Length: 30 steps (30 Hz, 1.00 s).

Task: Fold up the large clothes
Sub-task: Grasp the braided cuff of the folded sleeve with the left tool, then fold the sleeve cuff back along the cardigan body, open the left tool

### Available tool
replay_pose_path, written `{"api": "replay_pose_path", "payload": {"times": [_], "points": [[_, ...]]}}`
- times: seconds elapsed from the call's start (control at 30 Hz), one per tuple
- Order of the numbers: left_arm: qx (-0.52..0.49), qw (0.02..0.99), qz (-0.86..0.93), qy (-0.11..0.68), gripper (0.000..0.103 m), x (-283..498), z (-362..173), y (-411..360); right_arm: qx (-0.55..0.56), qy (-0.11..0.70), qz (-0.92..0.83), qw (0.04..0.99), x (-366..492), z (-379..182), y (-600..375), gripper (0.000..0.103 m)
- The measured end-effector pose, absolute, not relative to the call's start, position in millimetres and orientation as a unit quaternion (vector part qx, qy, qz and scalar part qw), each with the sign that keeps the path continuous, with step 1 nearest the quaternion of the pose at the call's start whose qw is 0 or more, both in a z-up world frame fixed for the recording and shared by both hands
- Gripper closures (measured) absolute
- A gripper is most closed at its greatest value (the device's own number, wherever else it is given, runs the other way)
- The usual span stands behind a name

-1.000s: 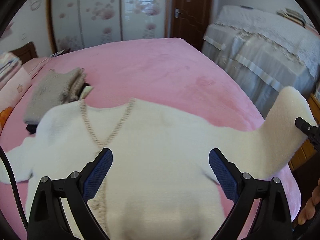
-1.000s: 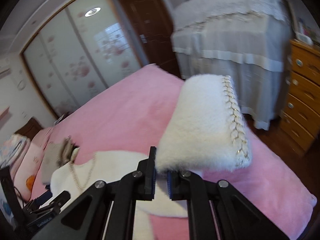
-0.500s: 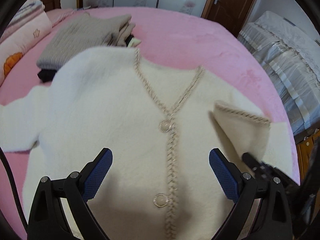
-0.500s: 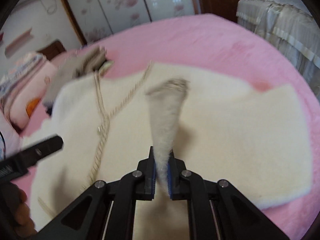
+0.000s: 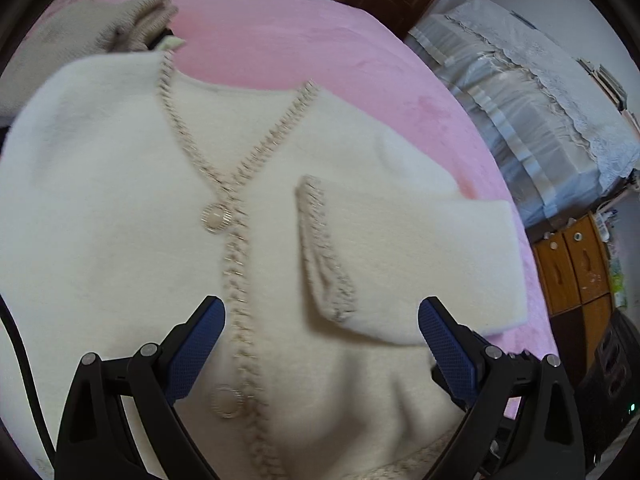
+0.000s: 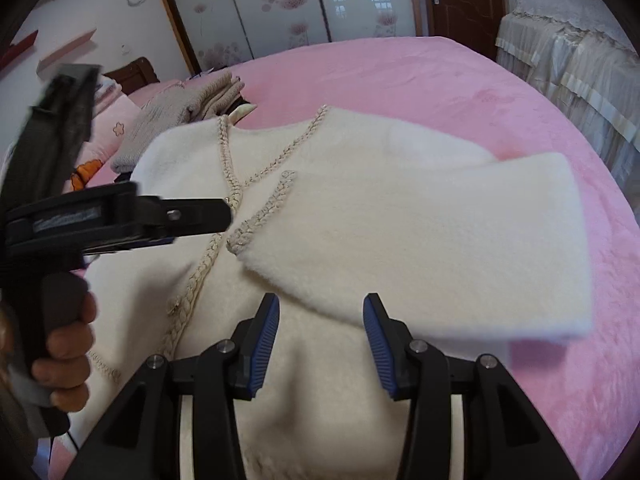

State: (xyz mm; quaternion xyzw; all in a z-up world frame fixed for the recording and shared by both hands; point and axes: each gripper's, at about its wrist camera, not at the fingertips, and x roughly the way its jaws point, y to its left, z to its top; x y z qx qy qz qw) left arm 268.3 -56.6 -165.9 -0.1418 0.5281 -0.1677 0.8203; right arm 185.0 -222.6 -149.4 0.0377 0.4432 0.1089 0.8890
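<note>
A fluffy cream cardigan (image 5: 112, 208) with braided gold trim and round buttons lies front-up on the pink bed (image 5: 280, 44). Its right sleeve (image 5: 420, 256) is folded across the chest, cuff toward the button line. It also shows in the right wrist view (image 6: 360, 168), sleeve (image 6: 432, 240) laid flat. My left gripper (image 5: 320, 328) is open and empty, hovering over the lower front. My right gripper (image 6: 320, 332) is open and empty, just in front of the folded sleeve's near edge. The left gripper's body (image 6: 120, 216) shows at the left of the right wrist view.
A folded beige knit pile (image 6: 188, 100) lies by the collar at the bed's far left. A second bed with a lace cover (image 5: 540, 92) stands to the right. A wooden drawer chest (image 5: 576, 264) is beyond the bed's right edge.
My right gripper carried the sleeve across the chest, let it go and opened. The sleeve now lies flat. My left gripper moved closer over the cardigan's front.
</note>
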Motion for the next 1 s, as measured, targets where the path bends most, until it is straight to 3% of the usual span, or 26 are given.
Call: {"api": "replay_pose_path", "payload": {"times": [0.1,0.27,0.4,0.47,0.5,0.63,1.0], "points": [[-0.172,0.801,-0.18,0.545,0.01,276,-179,-65,0.065,0.436,0.102,0.892,167,-146,-241,0.059],[-0.239,0.755,-0.19,0.58,0.043,288,-213,-70,0.098,0.441,0.088,0.888,151,-154,-266,0.059],[-0.248,0.753,-0.184,0.582,0.046,295,-225,-80,0.109,0.449,0.065,0.885,147,-162,-284,0.059],[-0.241,0.752,-0.186,0.585,0.071,297,-224,-86,0.112,0.451,0.048,0.884,148,-166,-294,0.059],[-0.232,0.748,-0.187,0.593,0.094,301,-225,-90,0.115,0.453,0.038,0.883,149,-169,-300,0.059],[-0.172,0.771,-0.187,0.584,0.094,305,-197,-112,0.135,0.457,0.005,0.879,155,-177,-323,0.059],[-0.099,0.874,-0.198,0.432,0.095,324,-24,-126,0.22,0.449,-0.037,0.865,204,-191,-366,0.059]]}}
